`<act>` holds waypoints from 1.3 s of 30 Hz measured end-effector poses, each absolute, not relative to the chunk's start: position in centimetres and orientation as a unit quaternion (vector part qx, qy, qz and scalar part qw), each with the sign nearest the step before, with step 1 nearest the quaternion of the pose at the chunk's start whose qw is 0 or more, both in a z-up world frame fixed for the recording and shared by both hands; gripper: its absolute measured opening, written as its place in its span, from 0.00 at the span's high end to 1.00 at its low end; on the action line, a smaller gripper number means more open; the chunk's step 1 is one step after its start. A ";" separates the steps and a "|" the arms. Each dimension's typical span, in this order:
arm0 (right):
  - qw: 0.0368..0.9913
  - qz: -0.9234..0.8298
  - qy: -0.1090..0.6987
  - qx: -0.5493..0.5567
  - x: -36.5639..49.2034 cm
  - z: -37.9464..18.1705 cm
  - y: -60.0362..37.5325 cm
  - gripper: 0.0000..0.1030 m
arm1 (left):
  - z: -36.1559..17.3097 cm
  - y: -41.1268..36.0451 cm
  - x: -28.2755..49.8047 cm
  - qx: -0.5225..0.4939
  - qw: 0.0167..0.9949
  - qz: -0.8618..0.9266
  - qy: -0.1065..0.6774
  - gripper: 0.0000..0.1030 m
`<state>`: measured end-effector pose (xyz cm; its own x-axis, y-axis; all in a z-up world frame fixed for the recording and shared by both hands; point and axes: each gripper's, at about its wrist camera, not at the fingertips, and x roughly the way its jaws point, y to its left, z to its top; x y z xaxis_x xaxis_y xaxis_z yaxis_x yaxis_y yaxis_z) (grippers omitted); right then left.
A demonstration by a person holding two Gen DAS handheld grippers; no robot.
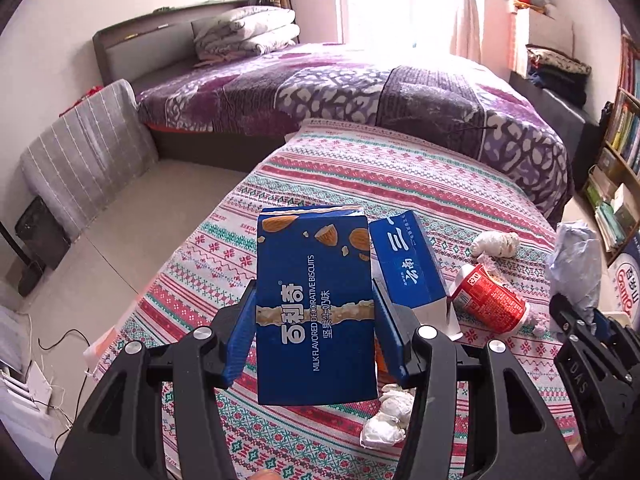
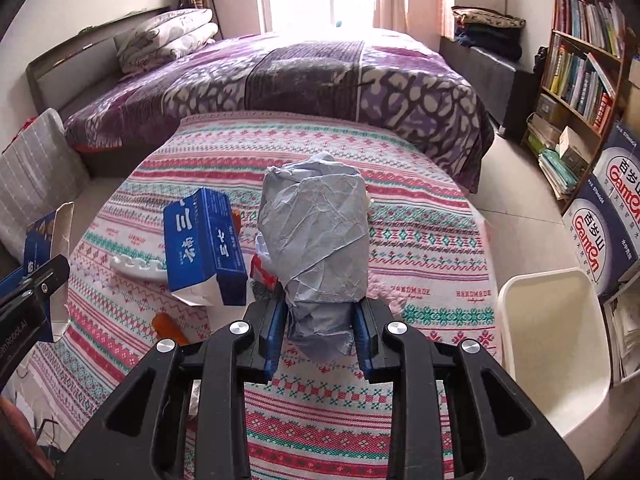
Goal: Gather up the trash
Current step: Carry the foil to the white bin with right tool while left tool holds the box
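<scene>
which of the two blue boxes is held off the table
The almond biscuit box, clamped upright in the left gripper. The other blue box, with white Chinese lettering, lies on the patterned tablecloth just behind it.

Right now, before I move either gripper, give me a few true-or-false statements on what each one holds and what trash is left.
1. The left gripper is clamped on a blue biscuit box. True.
2. The right gripper is empty. False: it grips a crumpled grey paper wad.
3. A red cup lies on its side on the patterned cloth. True.
4. The white bin sits left of the right gripper. False: it sits to its right.
</scene>
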<state>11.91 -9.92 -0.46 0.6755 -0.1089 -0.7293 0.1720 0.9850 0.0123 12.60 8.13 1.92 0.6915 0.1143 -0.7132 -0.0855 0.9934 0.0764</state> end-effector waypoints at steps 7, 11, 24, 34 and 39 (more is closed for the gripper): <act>0.922 -0.115 0.366 0.046 11.2 0.8 -11.6 0.73 | 2.3 6.6 12.5 0.023 0.932 0.062 0.357 0.48; 0.921 -0.125 0.367 0.052 11.1 0.8 -12.3 0.72 | 2.4 5.8 12.6 0.025 0.935 0.064 0.348 0.48; 0.924 -0.145 0.351 0.046 10.2 1.5 -13.4 0.72 | 2.4 3.1 12.4 0.026 0.937 0.049 0.345 0.48; 0.919 -0.166 0.352 0.056 9.5 1.9 -15.9 0.72 | 2.8 0.4 12.0 0.032 0.940 0.028 0.340 0.48; 0.918 -0.175 0.351 0.058 9.0 2.0 -17.0 0.72 | 3.0 -1.0 11.9 0.034 0.940 0.016 0.338 0.48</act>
